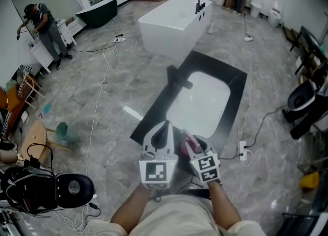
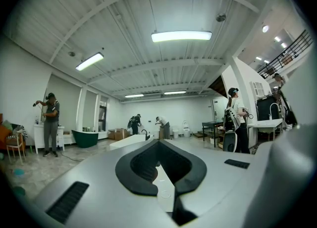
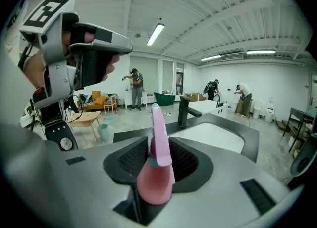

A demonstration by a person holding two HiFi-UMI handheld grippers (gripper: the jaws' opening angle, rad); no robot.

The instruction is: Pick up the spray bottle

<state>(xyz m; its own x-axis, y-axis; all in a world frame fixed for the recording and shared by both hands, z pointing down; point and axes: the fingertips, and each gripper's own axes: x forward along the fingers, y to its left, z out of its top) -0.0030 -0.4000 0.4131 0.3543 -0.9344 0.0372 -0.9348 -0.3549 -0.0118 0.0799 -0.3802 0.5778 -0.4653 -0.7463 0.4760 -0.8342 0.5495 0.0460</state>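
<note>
Between the jaws of the right gripper (image 3: 159, 149): pink spray bottle (image 3: 154, 185), upright, body seated deep toward the throat, neck and long trigger head (image 3: 159, 128) standing up past the jaw tips. Jaws partway in from full spread, ribbed pads (image 3: 130, 159) seemingly pressed on both flanks of the body. Reads as a fresh grip. Base lifted or still resting: cannot tell.

To the left of those jaws and higher: left gripper (image 3: 79, 44), held level. Jaws apart, nothing between them in its own view, only a white strip of surface beyond the gap.

Ahead of the right jaws: black countertop (image 3: 247, 134) with white basin (image 3: 218, 140) sunk into it, black faucet (image 3: 185, 111) just past the trigger head. In the head view, bottle near the close edge of the counter, both grippers side by side.

Risks, as judged from here:
- Slip on the lift. Cause: smooth, rounded, tapering plastic under the pads, perhaps squeezing out upward or downward.
- Tipping in the grip. Cause: hold low on the body, tall head above it, unknown fill.
- Dented or buckled bottle. Cause: clamping harder to cure the slip.
- Unwanted spray. Cause: any regrip higher, onto the trigger.
- Knock against faucet or left gripper. Cause: carrying forward or leftward before rising clear.
- Fall to the floor. Cause: release or slip so near the counter edge.
</note>
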